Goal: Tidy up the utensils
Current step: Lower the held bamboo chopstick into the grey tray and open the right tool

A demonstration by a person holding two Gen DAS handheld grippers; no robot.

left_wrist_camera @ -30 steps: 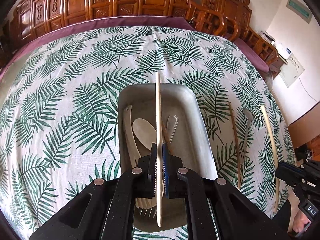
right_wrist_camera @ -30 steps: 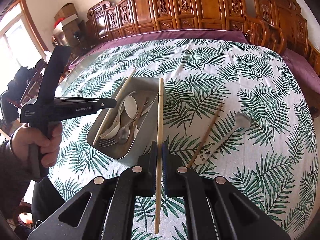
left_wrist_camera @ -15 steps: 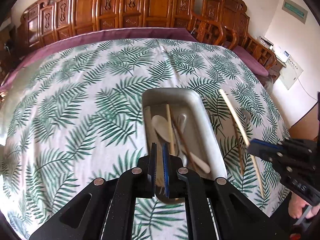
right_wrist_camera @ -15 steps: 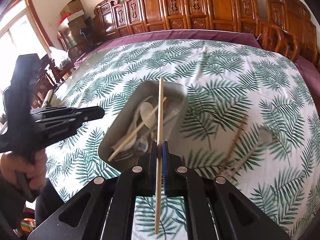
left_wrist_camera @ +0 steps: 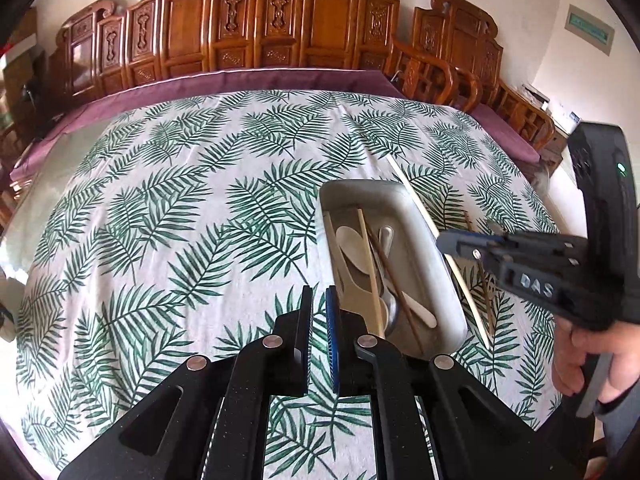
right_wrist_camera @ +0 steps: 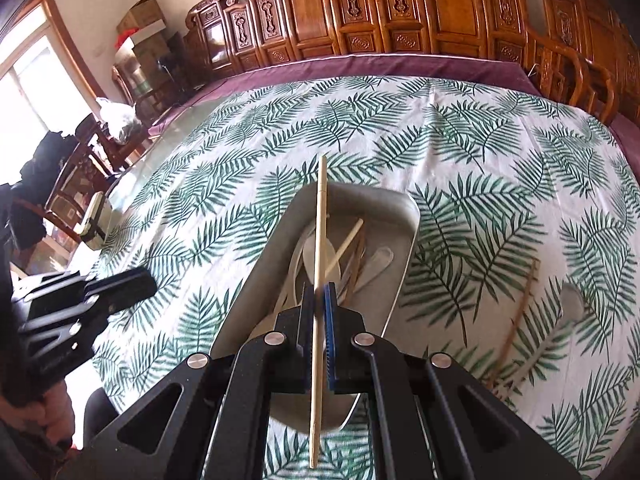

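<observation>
Left gripper (left_wrist_camera: 319, 300) hangs over the fern-print tablecloth (left_wrist_camera: 168, 208) just left of the metal tray (left_wrist_camera: 432, 248), jaws nearly together with a thin gap, nothing between them. Tray sits right of table centre and holds a pale chopstick (left_wrist_camera: 370, 264), a dark brown chopstick (left_wrist_camera: 394, 284), a cream spoon (left_wrist_camera: 352, 244), a metal spoon (left_wrist_camera: 390, 312), plus a slim white utensil (left_wrist_camera: 418, 312); all lie lengthwise, overlapping. Right gripper (right_wrist_camera: 319, 300) is above the tray's near half, clamped on a light wooden chopstick (right_wrist_camera: 319, 240) that runs straight along the fingers, its far tip past the tray's far rim, near end sticking out below the jaws. From the left wrist view that same stick slants over the tray's right rim. Further right on the cloth, apart from the tray: a brown chopstick (right_wrist_camera: 516, 312) and a grey slotted spoon (right_wrist_camera: 572, 300), lying side by side, blurred. Carved wooden chairs (right_wrist_camera: 400, 12) line the far side.
</observation>
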